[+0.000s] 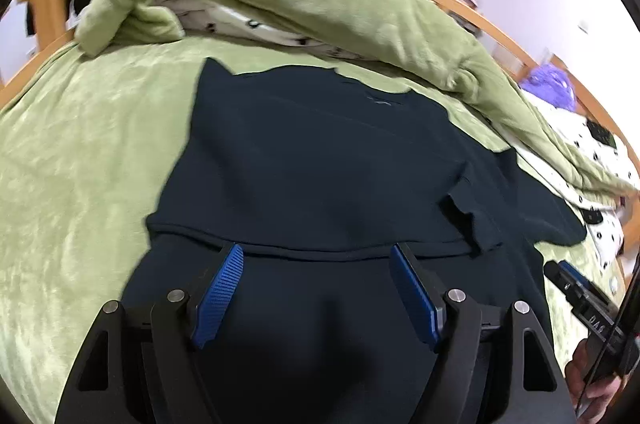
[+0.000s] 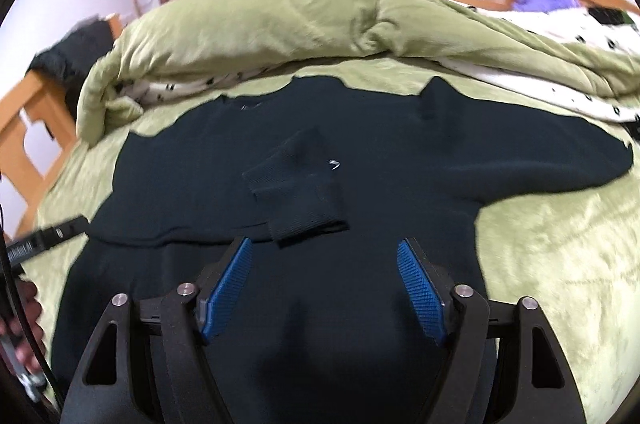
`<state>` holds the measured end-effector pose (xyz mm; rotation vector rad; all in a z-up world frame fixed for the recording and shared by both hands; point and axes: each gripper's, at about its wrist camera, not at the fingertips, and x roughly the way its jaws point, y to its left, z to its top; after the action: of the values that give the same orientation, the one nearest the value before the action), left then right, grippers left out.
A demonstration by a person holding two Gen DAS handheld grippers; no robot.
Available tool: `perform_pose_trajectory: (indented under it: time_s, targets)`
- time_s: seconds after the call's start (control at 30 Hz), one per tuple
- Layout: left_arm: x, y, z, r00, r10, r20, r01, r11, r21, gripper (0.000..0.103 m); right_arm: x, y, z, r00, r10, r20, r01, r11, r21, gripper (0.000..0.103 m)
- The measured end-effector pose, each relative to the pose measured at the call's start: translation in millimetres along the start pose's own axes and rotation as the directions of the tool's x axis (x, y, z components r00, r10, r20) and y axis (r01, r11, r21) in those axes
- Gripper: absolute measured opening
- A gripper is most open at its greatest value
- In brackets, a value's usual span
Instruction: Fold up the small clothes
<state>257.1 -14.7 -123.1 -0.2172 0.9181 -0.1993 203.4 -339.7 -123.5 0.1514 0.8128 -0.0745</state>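
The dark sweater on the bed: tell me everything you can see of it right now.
The dark sweater is a very dark navy knit, lying front up and mostly flat on the green blanket, neckline towards the rolled-up duvet. One sleeve is folded across the chest, its ribbed cuff lying on the body; the other sleeve stretches out sideways. A small pale mark shows on the chest. Both the left gripper and the right gripper hang open above its lower part, gripping nothing.

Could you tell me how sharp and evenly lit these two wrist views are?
Left wrist view: dark garment nearly featureless, bed frame bowed by fisheye, edges smeared. Right wrist view: folded sleeve cuff fairly sharp, green blanket streaked with blur.
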Motion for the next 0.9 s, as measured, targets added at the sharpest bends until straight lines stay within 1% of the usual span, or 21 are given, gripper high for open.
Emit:
perform_pose_trajectory:
  time_s: [0.1, 0.13, 0.27, 0.33, 0.43, 0.53, 0.6, 0.67, 0.73, 0.83, 0.87, 0.9]
  targets:
    - [2, 16, 0, 1.000, 0.013, -0.007, -0.013, 1.000, -0.018, 0.074, 13, 5, -2, 1.000, -0.004, -0.024, 0.004, 1.000, -0.024, 0.053]
    - [3, 20, 0, 1.000, 0.019, -0.008, -0.019, 1.000, -0.016, 0.074, 15, 5, -1, 1.000, -0.005, -0.028, 0.004, 1.000, -0.025, 0.052]
    - [4, 34, 0, 0.999, 0.046, -0.002, -0.046, 0.999, 0.004, 0.074, 30, 6, -2, 0.999, -0.019, -0.034, 0.018, 0.999, -0.033, 0.052]
    - [3, 43, 2, 0.998, 0.056, 0.012, -0.056, 0.998, 0.000, 0.074, 38, 12, -1, 0.999, -0.037, -0.035, 0.034, 0.997, -0.066, 0.052]
    - [1, 57, 10, 0.998, 0.053, 0.032, -0.052, 0.998, -0.017, 0.074, 51, 22, -1, 0.997, -0.061, -0.048, 0.055, 0.991, -0.119, 0.052]
    - [3, 67, 14, 0.995, 0.086, 0.053, -0.086, 0.996, -0.009, 0.074, 68, 30, 5, 0.996, -0.061, -0.066, 0.053, 0.992, -0.118, 0.052]
    - [8, 76, 15, 0.994, 0.099, 0.047, -0.099, 0.995, -0.013, 0.074, 85, 37, 9, 0.993, -0.072, -0.093, 0.059, 0.989, -0.138, 0.052]
    - [12, 83, 15, 0.995, 0.098, 0.035, -0.097, 0.995, -0.025, 0.074, 98, 45, 12, 0.991, -0.090, -0.103, 0.072, 0.983, -0.167, 0.053]
    - [13, 91, 14, 0.995, 0.094, 0.027, -0.093, 0.995, -0.042, 0.074, 111, 55, 16, 0.990, -0.105, -0.098, 0.083, 0.975, -0.204, 0.053]
    - [15, 98, 15, 0.997, 0.078, 0.021, -0.076, 0.995, -0.071, 0.074, 122, 66, 17, 0.989, -0.133, -0.062, 0.114, 0.963, -0.243, 0.056]
    - [16, 98, 15, 0.997, 0.072, 0.018, -0.070, 0.995, -0.078, 0.074, 124, 69, 16, 0.988, -0.147, -0.045, 0.131, 0.957, -0.258, 0.056]
    - [18, 99, 16, 0.998, 0.063, 0.014, -0.061, 0.995, -0.085, 0.074, 125, 72, 15, 0.987, -0.160, -0.033, 0.145, 0.951, -0.272, 0.048]
